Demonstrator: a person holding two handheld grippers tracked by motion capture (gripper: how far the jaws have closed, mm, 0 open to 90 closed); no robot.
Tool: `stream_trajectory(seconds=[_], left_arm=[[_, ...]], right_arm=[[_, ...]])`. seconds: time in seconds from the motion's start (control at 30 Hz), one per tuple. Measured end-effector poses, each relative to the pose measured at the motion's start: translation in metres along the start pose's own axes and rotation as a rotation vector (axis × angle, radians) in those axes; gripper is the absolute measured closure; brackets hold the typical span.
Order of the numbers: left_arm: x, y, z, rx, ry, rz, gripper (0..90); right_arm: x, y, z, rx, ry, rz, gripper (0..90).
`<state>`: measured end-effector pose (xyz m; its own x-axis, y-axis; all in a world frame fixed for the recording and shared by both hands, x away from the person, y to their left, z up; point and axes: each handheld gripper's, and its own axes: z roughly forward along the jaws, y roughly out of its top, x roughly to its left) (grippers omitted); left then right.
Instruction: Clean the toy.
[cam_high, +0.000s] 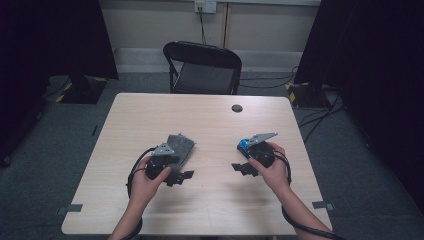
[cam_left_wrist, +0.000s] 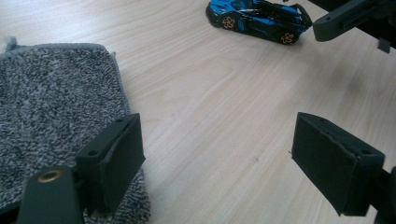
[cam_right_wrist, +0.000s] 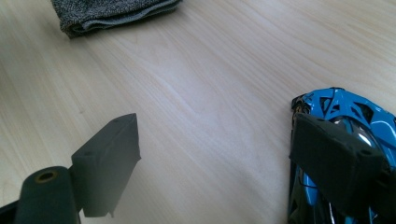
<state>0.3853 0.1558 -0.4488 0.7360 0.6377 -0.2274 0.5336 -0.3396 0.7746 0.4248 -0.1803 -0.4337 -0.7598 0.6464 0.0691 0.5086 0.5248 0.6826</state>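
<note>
Both tongs agape; nothing gripped

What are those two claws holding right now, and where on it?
Nothing. The left gripper stands open over bare table, one jaw above the cloth. The right gripper is open too, one jaw over the toy car, not clamping it.

one grey cloth, one blue toy car, one chair
</note>
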Motion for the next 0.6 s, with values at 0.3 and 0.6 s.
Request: stream_trajectory(seconds=[0.3, 0.6], left_arm=[[-0.008, -0.001, 0.002, 0.003, -0.011, 0.004, 16.5], [-0.017, -0.002, 0.005, 0.015, -0.025, 0.014, 16.5]], right_arm=[[0.008, -0.004, -0.005, -0.008, 0.002, -0.006, 15.3], [0.017, -0.012, -0.003, 0.003, 0.012, -0.012, 15.3]])
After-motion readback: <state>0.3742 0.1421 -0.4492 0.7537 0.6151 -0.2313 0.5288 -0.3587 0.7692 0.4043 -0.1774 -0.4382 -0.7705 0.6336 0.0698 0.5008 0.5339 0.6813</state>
